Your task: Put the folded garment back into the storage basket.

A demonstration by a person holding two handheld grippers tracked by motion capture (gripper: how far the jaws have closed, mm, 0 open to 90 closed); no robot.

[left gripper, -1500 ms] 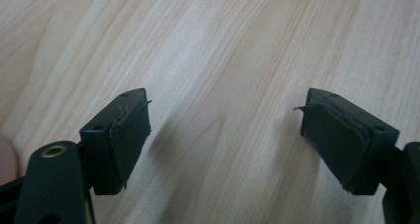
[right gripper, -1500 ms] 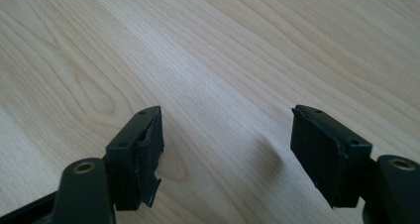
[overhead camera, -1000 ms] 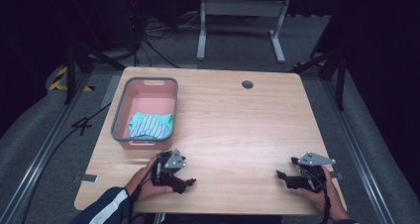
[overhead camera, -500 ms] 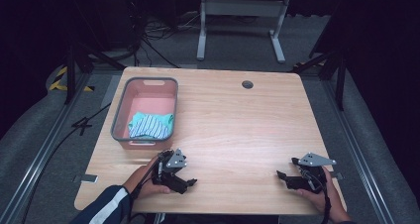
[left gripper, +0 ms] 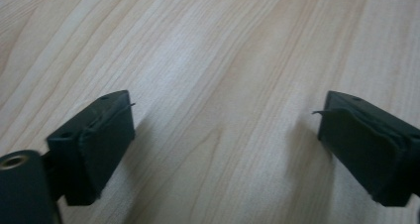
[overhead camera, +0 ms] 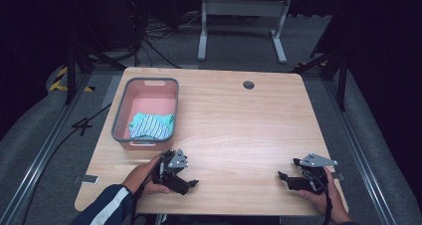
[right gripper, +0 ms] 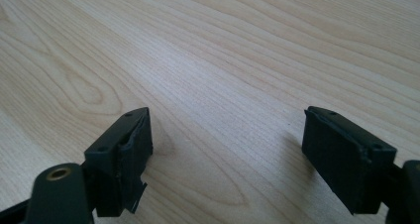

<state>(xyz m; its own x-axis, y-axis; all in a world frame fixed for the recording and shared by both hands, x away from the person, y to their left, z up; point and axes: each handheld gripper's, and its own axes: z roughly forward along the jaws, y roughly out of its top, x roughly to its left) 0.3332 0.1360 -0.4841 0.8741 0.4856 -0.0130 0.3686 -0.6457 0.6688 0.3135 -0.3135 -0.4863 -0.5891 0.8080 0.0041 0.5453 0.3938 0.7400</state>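
Wooden tabletop [overhead camera: 239,130] with a pale grain carries everything here. Farthest left on it, toward ten o'clock from the table's middle, sits a pink basket [overhead camera: 121,110] with a grey rim, and a striped teal-and-white cloth [overhead camera: 151,125] lies bunched in the end of it nearer the person. Just beyond that near end, at about seven o'clock, the left gripper [overhead camera: 191,183] rests low over the wood in the person's left hand [overhead camera: 142,177], whose dark sleeve with a white stripe [overhead camera: 107,210] comes in from the bottom edge. It is close to the basket but apart from it and from the cloth. In the left gripper view its two black jaws stand wide, having just been opening, with bare wood grain between them and nothing held. A small round grommet hole [overhead camera: 248,84] lies at twelve o'clock near the far edge. At five o'clock the right gripper [overhead camera: 281,175], with its grey three-cornered plate on top, sits in the right hand [overhead camera: 323,195] and points toward the left gripper, well apart from it. In the right gripper view its jaws also stand spread, empty, above bare wood.
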